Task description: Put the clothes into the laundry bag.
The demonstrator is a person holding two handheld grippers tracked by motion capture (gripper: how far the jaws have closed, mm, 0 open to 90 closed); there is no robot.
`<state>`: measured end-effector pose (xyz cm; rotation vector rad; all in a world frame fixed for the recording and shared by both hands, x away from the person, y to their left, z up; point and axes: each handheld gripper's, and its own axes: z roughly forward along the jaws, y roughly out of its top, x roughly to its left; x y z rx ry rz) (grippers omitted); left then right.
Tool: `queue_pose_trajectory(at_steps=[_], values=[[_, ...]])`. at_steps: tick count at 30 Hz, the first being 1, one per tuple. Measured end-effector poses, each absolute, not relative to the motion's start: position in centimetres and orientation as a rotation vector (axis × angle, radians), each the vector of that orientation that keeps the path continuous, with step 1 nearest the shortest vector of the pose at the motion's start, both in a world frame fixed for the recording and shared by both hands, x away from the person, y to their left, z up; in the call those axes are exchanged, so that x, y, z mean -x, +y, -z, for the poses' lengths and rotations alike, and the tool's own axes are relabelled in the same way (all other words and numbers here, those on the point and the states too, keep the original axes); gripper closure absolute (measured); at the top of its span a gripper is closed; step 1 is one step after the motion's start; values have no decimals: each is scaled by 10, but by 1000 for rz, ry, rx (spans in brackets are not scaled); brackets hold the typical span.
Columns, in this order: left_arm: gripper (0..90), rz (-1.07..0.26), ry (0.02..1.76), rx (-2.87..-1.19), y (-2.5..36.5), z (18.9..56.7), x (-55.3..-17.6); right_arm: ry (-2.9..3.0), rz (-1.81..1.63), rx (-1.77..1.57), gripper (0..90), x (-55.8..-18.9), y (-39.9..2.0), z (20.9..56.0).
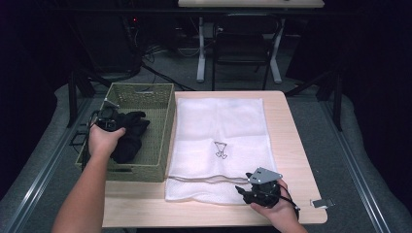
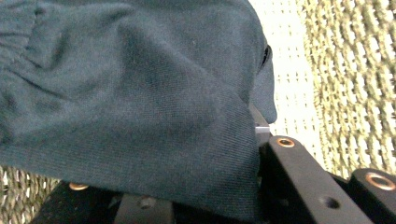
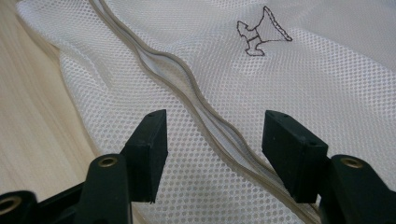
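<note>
A dark garment (image 1: pixel 130 137) lies bunched in the green woven basket (image 1: pixel 161 141) at the table's left. My left gripper (image 1: pixel 115 123) is over the basket and shut on this cloth. In the left gripper view the dark garment (image 2: pixel 140 93) drapes over the jaws, with the basket's weave (image 2: pixel 355 70) behind. A white mesh bag (image 1: pixel 218 121) with a small drawn logo (image 1: pixel 221 149) lies flat mid-table. My right gripper (image 1: pixel 245 190) is at its near right corner. In the right gripper view it (image 3: pixel 212 149) stands open just above the mesh, and the bag's zipper (image 3: pixel 187 79) runs between the jaws.
A small metal clip (image 1: pixel 321 203) lies at the table's near right corner. Bare wood (image 1: pixel 286 145) runs along the bag's right side and the front edge. A dark chair (image 1: pixel 243 43) and desk legs stand beyond the table.
</note>
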<state>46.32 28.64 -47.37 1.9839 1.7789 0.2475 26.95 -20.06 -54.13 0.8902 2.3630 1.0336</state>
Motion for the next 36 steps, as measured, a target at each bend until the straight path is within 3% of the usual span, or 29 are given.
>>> queue_pose_trajectory(at_steps=[36], values=[[728, -352, 1625, -1987, 272, 416, -448, 2360, -1036, -890, 406, -269, -201, 541]])
